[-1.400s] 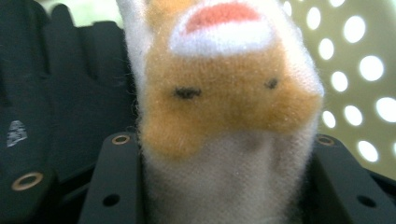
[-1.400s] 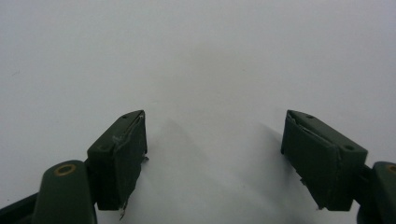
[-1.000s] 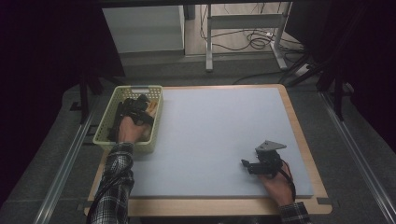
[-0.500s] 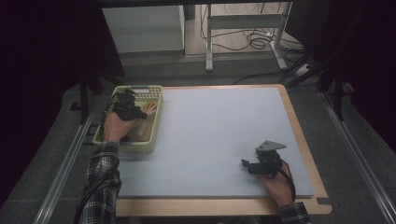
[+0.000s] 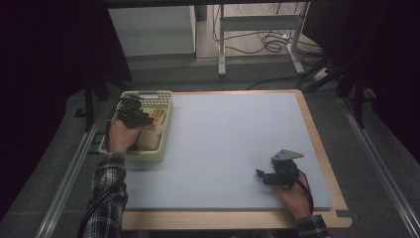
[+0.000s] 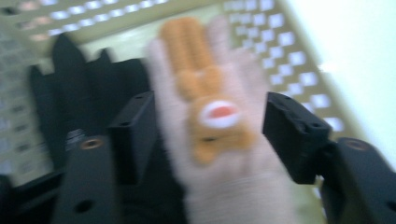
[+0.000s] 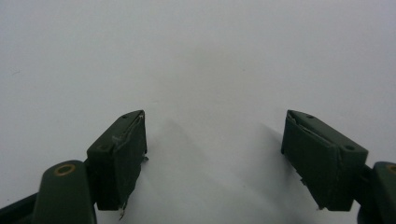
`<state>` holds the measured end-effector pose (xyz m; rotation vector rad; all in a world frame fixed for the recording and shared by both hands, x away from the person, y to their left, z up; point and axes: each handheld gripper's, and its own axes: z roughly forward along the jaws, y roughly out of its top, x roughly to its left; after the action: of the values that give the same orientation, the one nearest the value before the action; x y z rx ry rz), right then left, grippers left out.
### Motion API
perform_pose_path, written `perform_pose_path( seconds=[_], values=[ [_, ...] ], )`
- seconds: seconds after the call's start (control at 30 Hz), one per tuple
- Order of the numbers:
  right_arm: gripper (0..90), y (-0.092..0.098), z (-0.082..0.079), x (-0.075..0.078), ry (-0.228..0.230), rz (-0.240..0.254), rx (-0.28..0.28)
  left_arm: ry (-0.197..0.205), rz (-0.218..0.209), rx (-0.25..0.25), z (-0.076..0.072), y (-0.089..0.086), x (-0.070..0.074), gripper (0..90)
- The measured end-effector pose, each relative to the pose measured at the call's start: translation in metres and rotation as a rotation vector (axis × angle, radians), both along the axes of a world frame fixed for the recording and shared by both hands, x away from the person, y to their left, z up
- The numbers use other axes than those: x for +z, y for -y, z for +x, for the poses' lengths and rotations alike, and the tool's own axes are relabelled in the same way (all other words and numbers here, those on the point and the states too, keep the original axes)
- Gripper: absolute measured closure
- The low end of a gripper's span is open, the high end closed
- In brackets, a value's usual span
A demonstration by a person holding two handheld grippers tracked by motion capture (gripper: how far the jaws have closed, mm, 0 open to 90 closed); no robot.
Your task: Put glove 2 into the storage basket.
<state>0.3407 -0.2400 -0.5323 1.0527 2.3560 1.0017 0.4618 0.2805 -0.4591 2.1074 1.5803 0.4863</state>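
Table work seen from above and from both tools: a person at a wooden-edged table [image 5: 317, 129] covered by a pale blue mat [image 5: 233, 144] holds a black two-jaw gripper in each hand. The left gripper [image 5: 134, 115] hangs over a pale green perforated basket [image 5: 166, 101] at the mat's left edge, held by the left hand [image 5: 121, 136] in a plaid sleeve. In the left gripper view, a beige knitted sock with an orange animal pattern [image 6: 212, 126] lies lengthwise between the two jaws, running away from the tool toward the basket's far wall. The jaws have just been closing with the sock between them; the left jaw is at the sock's edge, while a narrow gap shows at the right jaw, and the picture is too blurred to tell whether the pads press the fabric. A black cloth item [image 6: 79, 98] lies in the basket just left of the sock, partly behind the left jaw. The right gripper [image 5: 277, 174], well apart from the basket, rests low over bare mat near the table's front right edge, held by the right hand [image 5: 294, 196]. Its jaws stand wide apart with nothing between them, bare mat ahead.
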Motion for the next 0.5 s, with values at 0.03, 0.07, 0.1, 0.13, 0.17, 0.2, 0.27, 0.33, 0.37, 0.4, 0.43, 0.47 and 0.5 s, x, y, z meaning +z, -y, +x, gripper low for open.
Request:
perform_pose_path(
  seconds=[0.03,0.07,0.1,0.13,0.17,0.2,0.27,0.33,0.37,0.4,0.43,0.47,0.5],
  values=[
    [22.0,0.0,0.0,0.0,0.0,0.0,0.0,-0.008,0.027,0.021,0.0,-0.002,-0.002,49.3],
    [22.0,0.0,0.0,0.0,0.0,0.0,0.0,-0.02,0.057,0.035,0.001,-0.005,-0.005,54.3],
    [22.0,0.0,0.0,0.0,0.0,0.0,0.0,-0.037,0.078,0.047,0.002,-0.007,-0.009,57.5],
    [22.0,0.0,0.0,0.0,0.0,0.0,0.0,-0.059,0.089,0.053,0.003,-0.008,-0.014,61.0],
    [22.0,0.0,0.0,0.0,0.0,0.0,0.0,-0.082,0.098,0.055,0.005,-0.009,-0.018,62.8],
    [22.0,0.0,0.0,0.0,0.0,0.0,0.0,-0.101,0.096,0.052,0.006,-0.009,-0.023,64.6],
    [22.0,0.0,0.0,0.0,0.0,0.0,0.0,-0.118,0.071,0.027,0.007,-0.005,-0.029,68.0],
    [22.0,0.0,0.0,0.0,0.0,0.0,0.0,-0.131,0.037,0.003,0.008,-0.001,-0.03,70.1],
    [22.0,0.0,0.0,0.0,0.0,0.0,0.0,-0.135,0.023,-0.004,0.009,0.001,-0.03,70.6],
    [22.0,0.0,0.0,0.0,-0.001,0.0,0.0,-0.137,0.025,-0.009,0.009,0.004,-0.029,71.0],
    [22.0,0.0,0.0,0.0,0.0,0.0,0.0,-0.137,0.03,-0.019,0.01,0.007,-0.028,71.3],
    [22.0,0.0,0.0,0.0,0.0,0.0,0.0,-0.137,0.026,-0.027,0.009,0.009,-0.027,72.2],
    [22.0,0.0,0.0,0.0,0.0,0.0,0.0,-0.134,0.028,-0.032,0.009,0.011,-0.026,72.2]
  ],
)
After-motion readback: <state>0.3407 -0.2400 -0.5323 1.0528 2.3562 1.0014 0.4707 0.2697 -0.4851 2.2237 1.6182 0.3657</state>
